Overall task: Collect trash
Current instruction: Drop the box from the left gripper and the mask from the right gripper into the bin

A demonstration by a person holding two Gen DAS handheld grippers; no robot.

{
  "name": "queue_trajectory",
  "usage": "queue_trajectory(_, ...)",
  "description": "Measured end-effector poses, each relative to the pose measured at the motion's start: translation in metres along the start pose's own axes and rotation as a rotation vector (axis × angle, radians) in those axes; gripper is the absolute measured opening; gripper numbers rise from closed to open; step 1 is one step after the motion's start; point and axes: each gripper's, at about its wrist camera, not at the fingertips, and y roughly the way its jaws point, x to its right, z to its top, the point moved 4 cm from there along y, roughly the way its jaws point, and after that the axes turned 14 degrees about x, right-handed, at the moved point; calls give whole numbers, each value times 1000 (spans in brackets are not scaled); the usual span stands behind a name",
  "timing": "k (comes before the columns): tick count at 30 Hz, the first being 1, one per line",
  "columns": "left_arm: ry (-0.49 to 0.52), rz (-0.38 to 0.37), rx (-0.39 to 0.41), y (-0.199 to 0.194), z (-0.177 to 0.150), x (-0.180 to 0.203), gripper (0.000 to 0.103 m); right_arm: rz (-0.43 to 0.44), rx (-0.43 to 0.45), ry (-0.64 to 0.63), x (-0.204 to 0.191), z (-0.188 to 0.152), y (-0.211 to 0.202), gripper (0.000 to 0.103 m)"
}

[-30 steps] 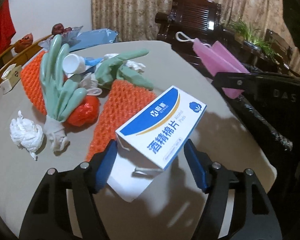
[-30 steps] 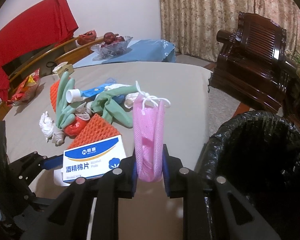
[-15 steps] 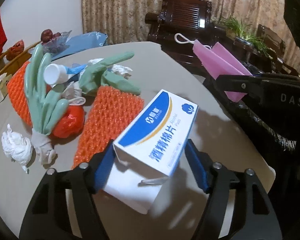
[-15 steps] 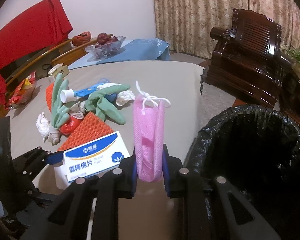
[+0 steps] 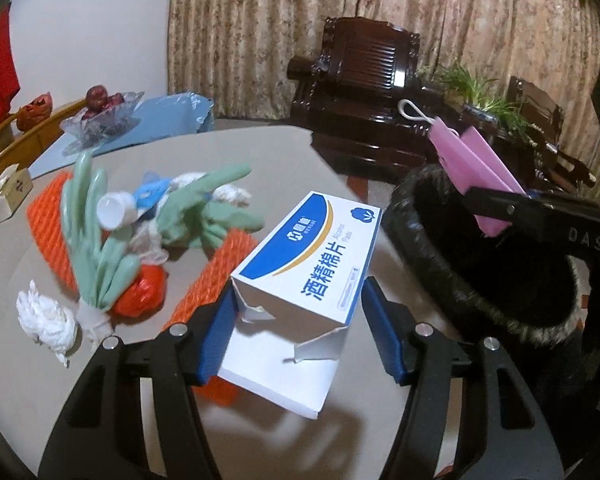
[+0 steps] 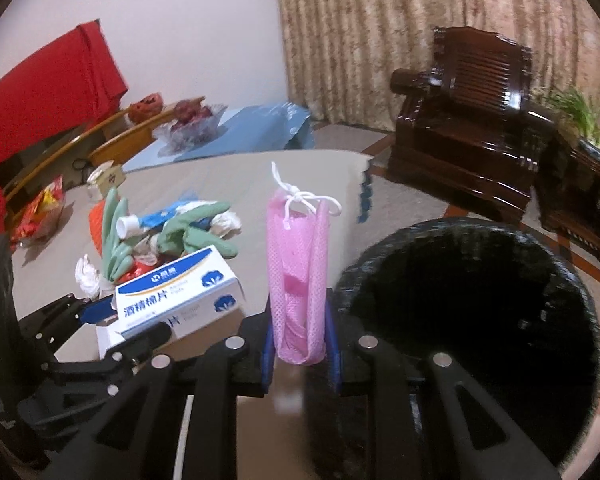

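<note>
L hand-held gripper point(image 5: 296, 332) closing w/ white-and-blue cardboard box point(image 5: 304, 276) between its pads. R hand-held gripper point(image 6: 300, 340) clamped on pink mesh drawstring pouch point(image 6: 298, 268), beside black-lined bin point(image 6: 472, 320).

**Box at centre, bin at right, litter heaped at left**

In the left wrist view, the box point(image 5: 300, 280) sits centre frame above the surface point(image 5: 268, 152). Left of it lies the heap: gloves point(image 5: 100, 240), foam nets point(image 5: 216, 276), and a tissue wad point(image 5: 46, 316) at lower left. At right stands the bin point(image 5: 480, 260), with the mesh pouch point(image 5: 472, 164) above its rim. The armchair point(image 5: 364, 92) stands behind, upper centre.
</note>
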Motion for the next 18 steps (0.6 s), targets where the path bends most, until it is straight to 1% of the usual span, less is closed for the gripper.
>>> queue_trajectory(3, 4, -42, 11, 2, 9, 19, 60, -44, 12, 29, 23, 1, -14, 21)
queue_trajectory(9, 23, -103, 19, 7, 12, 56, 60, -130, 17, 63, 60, -6, -33, 21)
queue_trajectory(14, 47, -152, 5, 20, 12, 90, 60, -186, -5, 94, 85, -18, -38, 21)
queue_trajectory(18, 27, -202, -19, 35, 16, 111, 60, -223, -36, 115, 106, -32, -41, 21)
